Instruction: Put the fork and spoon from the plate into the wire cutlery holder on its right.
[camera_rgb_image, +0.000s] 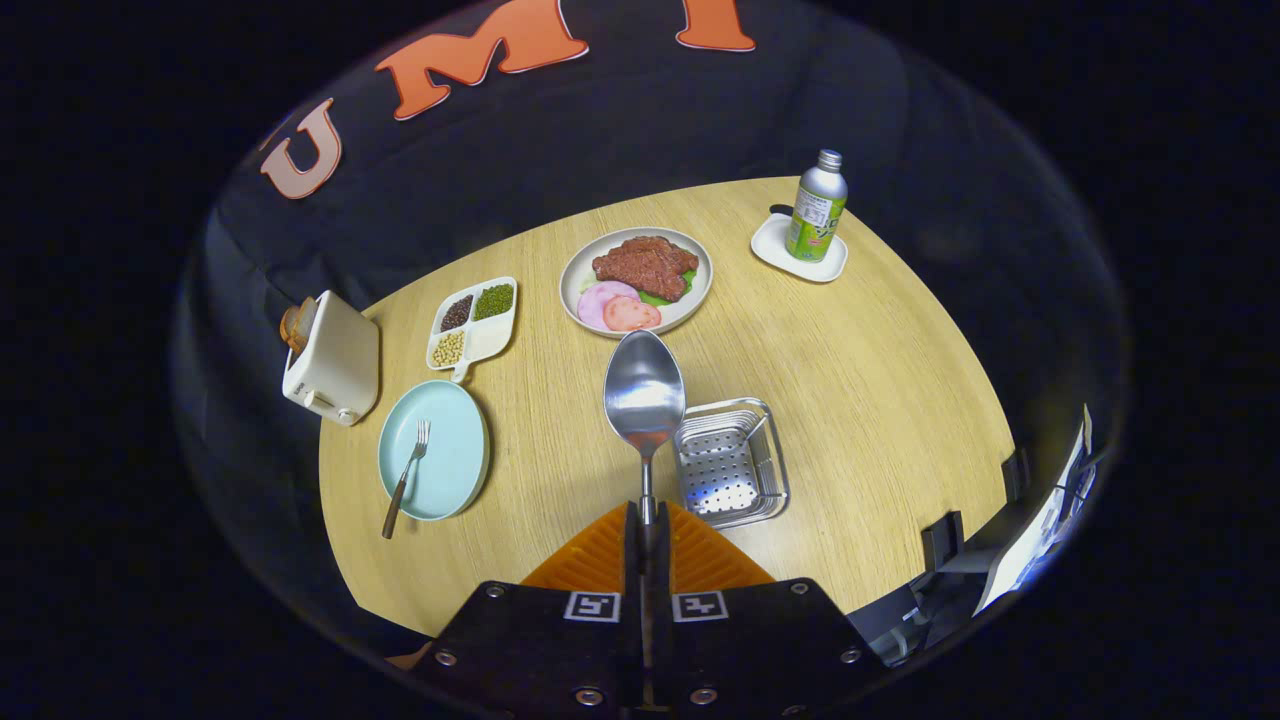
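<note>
closed tight on the spoon's handle, the tongs (647, 520) have both fingers pressed on the thin shaft, so the spoon (645, 395) sticks straight out ahead of them with its bowl facing up and well clear of the wooden table (880, 400). holding it by the handle end looks deliberate: the bowl leads, and a tip of the wrist should let it drop into the holder. the wire cutlery holder (731, 462) sits just ahead and slightly to the right of the fingers, its perforated bottom bare, so the spoon is not yet in it. the tongs appear to hang high over the table, pitched downward, with the spoon's bowl beside the holder's left rim rather than above its opening; my guess is a small shift right is needed before letting go.

off to the left of the fingers lies the light blue plate (450, 470), with the fork (406, 478) resting across it, tines up on the plate and handle overhanging its near rim, waiting its turn. beyond the spoon's tip stands a plate of meat and ham slices (636, 279).
</note>
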